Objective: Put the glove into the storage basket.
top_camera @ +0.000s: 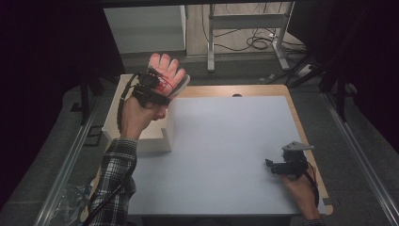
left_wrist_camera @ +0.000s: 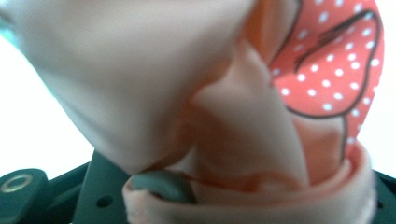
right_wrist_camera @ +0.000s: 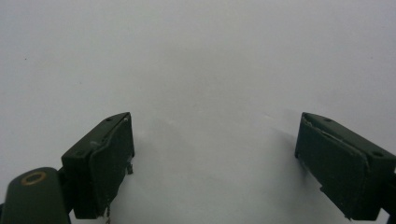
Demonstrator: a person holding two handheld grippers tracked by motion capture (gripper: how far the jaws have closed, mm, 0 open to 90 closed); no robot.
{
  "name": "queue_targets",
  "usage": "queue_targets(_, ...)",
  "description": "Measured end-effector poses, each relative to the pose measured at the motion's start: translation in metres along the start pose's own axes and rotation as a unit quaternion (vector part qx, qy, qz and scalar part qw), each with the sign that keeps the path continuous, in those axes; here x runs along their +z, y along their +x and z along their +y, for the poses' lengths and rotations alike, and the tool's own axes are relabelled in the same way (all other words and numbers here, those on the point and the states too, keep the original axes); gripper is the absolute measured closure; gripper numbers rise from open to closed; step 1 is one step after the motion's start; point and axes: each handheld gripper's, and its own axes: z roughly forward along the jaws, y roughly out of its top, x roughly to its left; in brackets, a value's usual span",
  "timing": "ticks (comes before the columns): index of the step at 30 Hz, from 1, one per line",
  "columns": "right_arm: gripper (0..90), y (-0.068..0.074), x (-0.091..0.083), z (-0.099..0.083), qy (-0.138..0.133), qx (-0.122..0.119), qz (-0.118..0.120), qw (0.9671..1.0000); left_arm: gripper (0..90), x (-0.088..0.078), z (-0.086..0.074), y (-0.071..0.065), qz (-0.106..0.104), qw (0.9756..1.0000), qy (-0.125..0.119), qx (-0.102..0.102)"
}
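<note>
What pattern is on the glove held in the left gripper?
Peach fabric glove with a red, white-dotted patch; clearest in the left gripper view.

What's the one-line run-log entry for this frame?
left gripper: shut on pink glove, raised above white box | right gripper: open, nothing held, low over table | glove: off table

Dim room with a brighter table [top_camera: 226, 141]; the close pink glove [left_wrist_camera: 140, 70] is blurred.

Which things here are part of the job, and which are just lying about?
In the job:
pink glove, pinched in the left gripper
white box under it

Lying about:
right gripper, fingers apart over the white table
cables on the floor
</note>
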Motion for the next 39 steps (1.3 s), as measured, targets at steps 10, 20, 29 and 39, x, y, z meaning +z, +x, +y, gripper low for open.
queue_targets(10, 12.0, 0.000, 0.000, 0.000, 0.000, 0.000, 0.000, 1.0000, 47.3, 0.006, -0.013, 0.028, 0.026, 0.9988, 0.000, -0.041)
queue_targets(20, 12.0, 0.000, 0.000, 0.000, 0.000, 0.000, 0.000, 1.0000, 46.4, 0.034, -0.024, 0.046, 0.048, 0.9962, -0.001, -0.072)
queue_targets(29, 12.0, 0.000, 0.000, 0.000, 0.000, 0.000, 0.000, 1.0000, 45.3, 0.067, -0.033, 0.053, 0.061, 0.9943, 0.001, -0.088)
queue_targets(39, 12.0, 0.000, 0.000, 0.000, 0.000, 0.000, 0.000, 1.0000, 44.1, 0.104, -0.041, 0.054, 0.070, 0.9922, 0.021, -0.101)
